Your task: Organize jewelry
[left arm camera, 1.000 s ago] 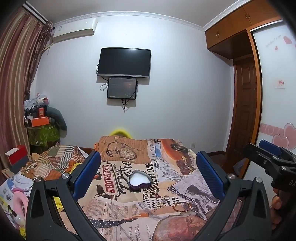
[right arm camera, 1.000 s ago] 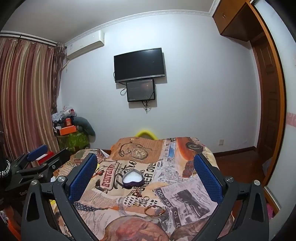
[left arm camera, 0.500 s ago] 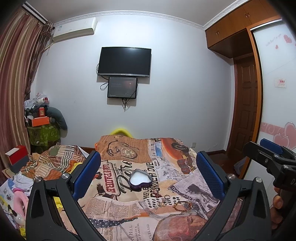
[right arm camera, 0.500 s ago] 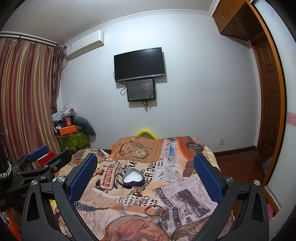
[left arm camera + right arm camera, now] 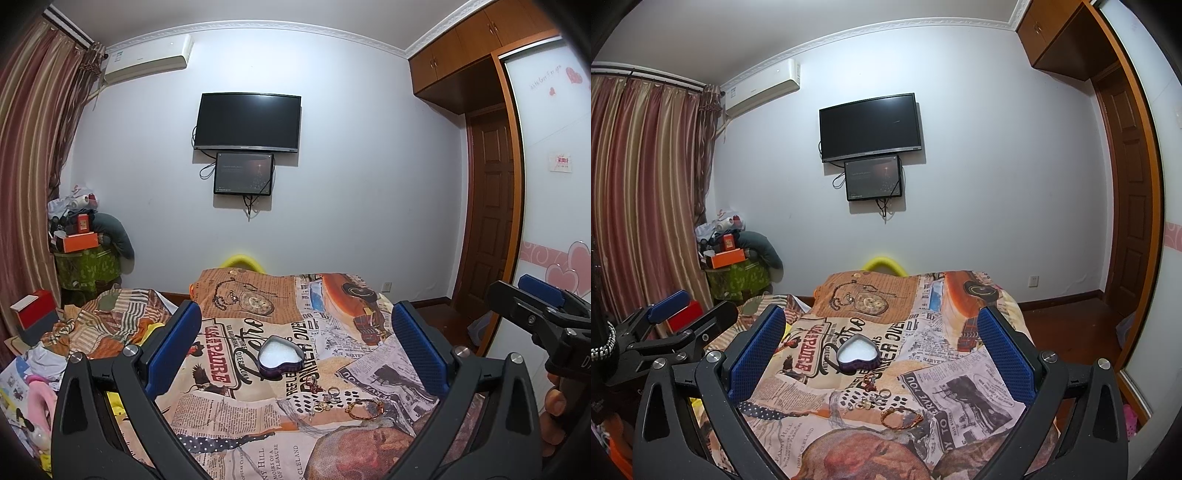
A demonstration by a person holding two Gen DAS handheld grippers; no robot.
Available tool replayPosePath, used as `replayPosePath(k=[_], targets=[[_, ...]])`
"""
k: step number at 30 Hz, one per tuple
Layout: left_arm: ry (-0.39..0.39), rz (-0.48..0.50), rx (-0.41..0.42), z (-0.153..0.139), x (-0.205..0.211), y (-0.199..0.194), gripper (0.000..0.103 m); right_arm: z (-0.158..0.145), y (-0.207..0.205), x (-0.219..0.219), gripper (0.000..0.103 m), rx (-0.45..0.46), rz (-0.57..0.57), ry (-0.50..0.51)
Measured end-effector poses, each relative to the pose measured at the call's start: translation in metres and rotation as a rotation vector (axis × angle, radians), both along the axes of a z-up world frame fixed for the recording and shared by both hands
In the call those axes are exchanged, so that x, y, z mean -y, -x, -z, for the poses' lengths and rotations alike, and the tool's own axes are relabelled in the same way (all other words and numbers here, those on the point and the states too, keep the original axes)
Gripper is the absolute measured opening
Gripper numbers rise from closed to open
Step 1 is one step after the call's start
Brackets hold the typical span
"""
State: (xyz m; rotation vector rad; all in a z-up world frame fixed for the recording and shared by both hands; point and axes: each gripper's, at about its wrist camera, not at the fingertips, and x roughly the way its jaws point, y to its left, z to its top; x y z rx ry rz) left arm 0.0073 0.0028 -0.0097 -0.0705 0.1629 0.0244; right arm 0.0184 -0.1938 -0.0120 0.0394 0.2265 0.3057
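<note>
A purple heart-shaped box (image 5: pixel 280 355) with a white inside lies open on the printed bedspread (image 5: pixel 229 413); it also shows in the right wrist view (image 5: pixel 857 352). In front of it lie small rings (image 5: pixel 327 397) and a gold bracelet (image 5: pixel 364 409); the right wrist view shows the rings (image 5: pixel 871 398) and bracelet (image 5: pixel 900 415) too. My left gripper (image 5: pixel 295 347) is open and empty, held above the bed. My right gripper (image 5: pixel 881 347) is open and empty, beside it on the right.
A striped blanket and clutter (image 5: pixel 110 325) lie left of the bed. Boxes are piled on a green stand (image 5: pixel 85 258) by the curtain. A TV (image 5: pixel 248 122) hangs on the far wall. A wooden door (image 5: pixel 491 221) and wardrobe stand at the right.
Both grippers have drifted very slightly; the view barely shifts. The box and jewelry have not moved.
</note>
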Motion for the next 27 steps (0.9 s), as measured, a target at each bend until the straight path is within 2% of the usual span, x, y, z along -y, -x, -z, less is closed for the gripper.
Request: replayPosePath(k=[27], targets=[[-0.002,-0.001,-0.004,0.0015,0.001,-0.0013,0.103,0.0049,0.0029,-0.0051,0.103,-0.006,-0.005,0.002]])
